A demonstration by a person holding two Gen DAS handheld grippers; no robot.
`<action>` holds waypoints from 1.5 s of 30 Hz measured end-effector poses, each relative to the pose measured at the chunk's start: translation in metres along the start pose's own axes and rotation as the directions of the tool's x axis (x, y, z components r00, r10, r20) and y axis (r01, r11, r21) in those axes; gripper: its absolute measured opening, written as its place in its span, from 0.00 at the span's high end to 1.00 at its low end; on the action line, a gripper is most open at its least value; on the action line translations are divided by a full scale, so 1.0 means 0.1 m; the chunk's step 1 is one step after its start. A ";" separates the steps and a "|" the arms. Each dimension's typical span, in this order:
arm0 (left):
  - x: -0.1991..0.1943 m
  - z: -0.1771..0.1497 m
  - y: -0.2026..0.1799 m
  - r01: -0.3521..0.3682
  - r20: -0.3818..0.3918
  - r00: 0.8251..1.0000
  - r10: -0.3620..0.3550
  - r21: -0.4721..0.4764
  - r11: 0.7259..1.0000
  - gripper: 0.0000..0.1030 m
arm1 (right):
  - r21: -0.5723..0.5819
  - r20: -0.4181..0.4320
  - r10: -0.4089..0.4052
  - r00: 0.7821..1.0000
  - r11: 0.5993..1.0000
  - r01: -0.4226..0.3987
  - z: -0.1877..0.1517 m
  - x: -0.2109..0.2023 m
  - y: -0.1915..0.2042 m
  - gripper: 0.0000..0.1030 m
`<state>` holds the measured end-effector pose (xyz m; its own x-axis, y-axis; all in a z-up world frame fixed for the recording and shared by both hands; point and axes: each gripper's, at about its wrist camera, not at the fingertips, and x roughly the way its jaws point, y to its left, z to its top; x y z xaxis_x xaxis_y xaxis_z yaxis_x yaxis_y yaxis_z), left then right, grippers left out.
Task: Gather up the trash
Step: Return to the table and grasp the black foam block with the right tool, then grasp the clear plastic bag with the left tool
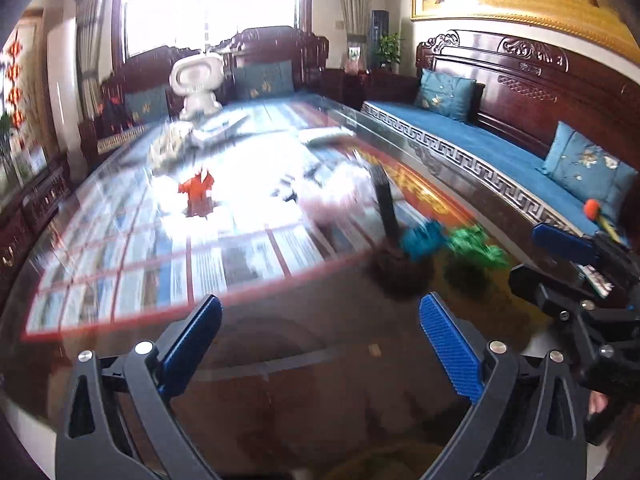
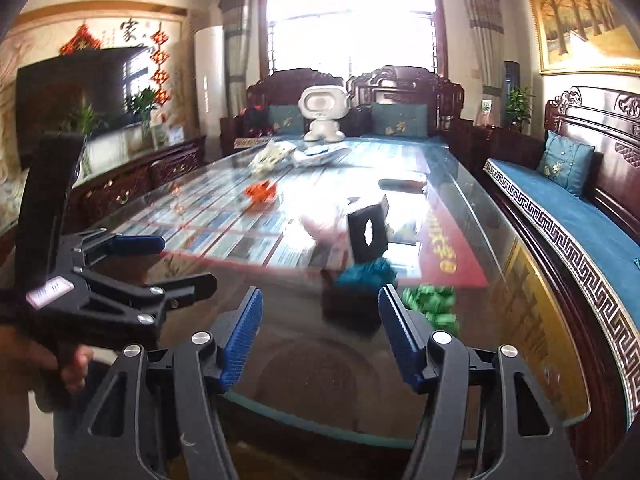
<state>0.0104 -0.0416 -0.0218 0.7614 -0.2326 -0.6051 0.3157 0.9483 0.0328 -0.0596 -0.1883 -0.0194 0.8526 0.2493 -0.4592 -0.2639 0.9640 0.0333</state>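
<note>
Crumpled trash lies on the glass table (image 1: pixel 280 340): a teal wad (image 1: pixel 422 238) (image 2: pixel 366 272), a green wad (image 1: pixel 478 246) (image 2: pixel 432 300), an orange-red wad (image 1: pixel 197 188) (image 2: pixel 260 192) and a pale pink wad (image 1: pixel 340 200) (image 2: pixel 324 226). A black bin (image 2: pixel 368 226) (image 1: pixel 386 204) stands tilted behind the teal wad. My left gripper (image 1: pixel 320 320) is open and empty over the near table edge; it also shows in the right wrist view (image 2: pixel 176 262). My right gripper (image 2: pixel 320 312) is open and empty, short of the teal wad; it also shows in the left wrist view (image 1: pixel 536 252).
A white robot figure (image 2: pixel 324 112), white packets (image 2: pixel 274 156) and papers (image 2: pixel 320 156) sit at the table's far end. A blue-cushioned wooden sofa (image 2: pixel 580 220) runs along the right. A cabinet with a TV (image 2: pixel 76 88) stands at left.
</note>
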 end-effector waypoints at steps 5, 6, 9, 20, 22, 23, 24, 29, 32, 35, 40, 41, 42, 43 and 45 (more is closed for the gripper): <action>0.48 0.29 0.10 -0.098 -0.012 0.995 0.098 0.021 0.995 0.04 | 0.032 -0.027 -0.023 0.999 0.999 0.023 0.29 0.48 -0.18 0.35; 0.56 0.31 0.15 -0.092 -0.025 0.995 0.092 0.013 0.996 0.04 | 0.036 -0.038 -0.018 0.999 0.999 0.020 0.33 0.58 -0.21 0.35; 0.72 0.34 0.33 -0.045 -0.057 0.997 0.043 -0.025 0.999 0.04 | 0.020 -0.090 -0.023 0.996 0.999 0.025 0.40 0.90 -0.23 0.35; 1.07 0.31 0.51 0.001 -0.112 0.994 -0.007 -0.060 0.998 0.04 | 0.037 -0.227 -0.063 0.972 0.997 0.073 0.37 1.55 -0.33 0.46; 1.10 0.32 0.50 0.013 -0.111 0.994 -0.020 -0.062 0.998 0.04 | 0.051 -0.228 -0.065 0.971 0.996 0.079 0.37 1.58 -0.37 0.55; 1.10 0.33 0.49 0.016 -0.110 0.994 -0.022 -0.060 0.998 0.04 | 0.052 -0.230 -0.070 0.971 0.995 0.084 0.38 1.59 -0.38 0.59; 1.11 0.34 0.48 0.017 -0.109 0.994 -0.023 -0.057 0.998 0.04 | 0.060 -0.228 -0.067 0.971 0.995 0.083 0.38 1.59 -0.41 0.69; 1.16 0.43 0.45 0.024 -0.102 0.994 -0.029 -0.048 0.999 0.04 | 0.114 -0.193 -0.035 0.981 0.992 0.058 0.39 1.44 -0.53 0.81; 1.19 0.50 0.40 0.044 -0.096 0.994 -0.048 -0.040 0.998 0.04 | 0.149 -0.140 -0.027 0.990 0.988 0.048 0.42 1.30 -0.60 0.81; 1.23 0.59 0.32 0.048 -0.085 0.995 -0.049 -0.016 0.999 0.04 | 0.153 -0.112 -0.036 0.993 0.987 0.053 0.48 1.20 -0.65 0.81; 1.40 0.74 0.18 0.076 -0.115 0.990 -0.078 -0.026 0.997 0.04 | 0.158 -0.104 -0.040 0.994 0.986 0.056 0.52 1.16 -0.69 0.81; 1.44 0.76 0.15 0.089 -0.121 0.988 -0.091 -0.024 0.996 0.04 | 0.160 -0.105 -0.040 0.994 0.985 0.057 0.52 1.16 -0.71 0.81; 1.49 0.78 0.11 0.090 -0.129 0.987 -0.091 -0.017 0.996 0.04 | 0.166 -0.102 -0.041 0.994 0.984 0.057 0.51 1.16 -0.72 0.81; 1.55 0.82 0.07 0.082 -0.137 0.987 -0.082 -0.006 0.997 0.04 | 0.171 -0.102 -0.042 0.994 0.983 0.059 0.51 1.17 -0.74 0.81; 1.68 0.88 0.00 0.054 -0.156 0.987 -0.050 0.022 0.998 0.04 | 0.185 -0.105 -0.037 0.994 0.981 0.056 0.49 1.19 -0.78 0.81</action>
<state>0.1883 -0.0993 -0.0539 0.6472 -0.2431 -0.7226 0.3689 0.9293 0.0178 0.0846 -0.2294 -0.0327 0.8096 0.2025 -0.5509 -0.1278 0.9769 0.1712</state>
